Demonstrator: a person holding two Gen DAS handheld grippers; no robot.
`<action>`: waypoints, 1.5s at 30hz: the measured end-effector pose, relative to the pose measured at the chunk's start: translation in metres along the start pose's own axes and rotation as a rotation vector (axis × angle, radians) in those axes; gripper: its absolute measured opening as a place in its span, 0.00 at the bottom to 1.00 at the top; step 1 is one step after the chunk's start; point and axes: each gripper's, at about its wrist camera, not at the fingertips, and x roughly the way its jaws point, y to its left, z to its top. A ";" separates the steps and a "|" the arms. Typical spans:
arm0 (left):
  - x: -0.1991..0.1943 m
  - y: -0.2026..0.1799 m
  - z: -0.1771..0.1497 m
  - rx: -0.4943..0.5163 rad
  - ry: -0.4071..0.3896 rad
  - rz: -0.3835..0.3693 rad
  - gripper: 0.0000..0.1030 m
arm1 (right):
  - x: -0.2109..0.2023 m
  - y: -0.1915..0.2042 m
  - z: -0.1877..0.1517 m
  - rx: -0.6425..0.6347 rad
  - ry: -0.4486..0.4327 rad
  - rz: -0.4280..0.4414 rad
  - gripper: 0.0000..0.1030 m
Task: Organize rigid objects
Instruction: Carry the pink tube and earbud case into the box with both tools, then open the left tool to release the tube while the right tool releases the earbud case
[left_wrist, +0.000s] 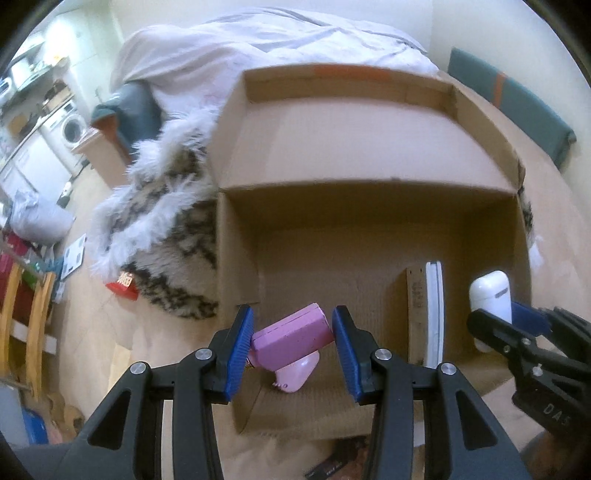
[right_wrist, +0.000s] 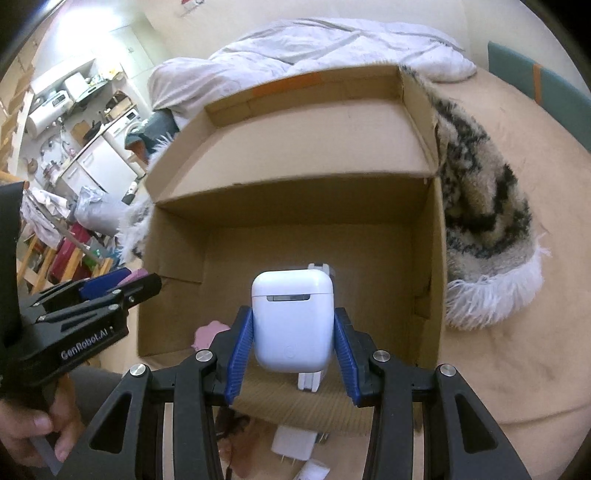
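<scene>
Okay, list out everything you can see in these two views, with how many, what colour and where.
Open cardboard box: one, brown, on the tan cover, flaps up.
Pink plastic gadget: one, pink, between the left gripper's fingers over the box.
White earbud charging case: one, white, between the right gripper's fingers over the box.
Wooden ruler: one, brown, inside the box.
White flat strip: one, white, beside the ruler.
Shaggy fur throw: one, black, tan and white, against the box.
White duvet: one, white, behind the box.
White plug adapter: one, white, in front of the box.
Left gripper: one, black with blue fingers.
Right gripper: one, black with blue fingers.
Hand: one, on the left gripper's handle.
</scene>
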 end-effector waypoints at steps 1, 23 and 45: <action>0.005 -0.003 -0.002 0.010 0.000 -0.002 0.39 | 0.005 -0.001 -0.002 0.001 0.007 -0.002 0.44; 0.063 -0.015 -0.020 0.072 0.068 -0.038 0.39 | 0.071 -0.006 -0.014 0.011 0.167 -0.053 0.43; 0.042 -0.028 -0.021 0.113 0.024 0.034 0.64 | 0.049 -0.009 -0.011 0.025 0.076 -0.006 0.72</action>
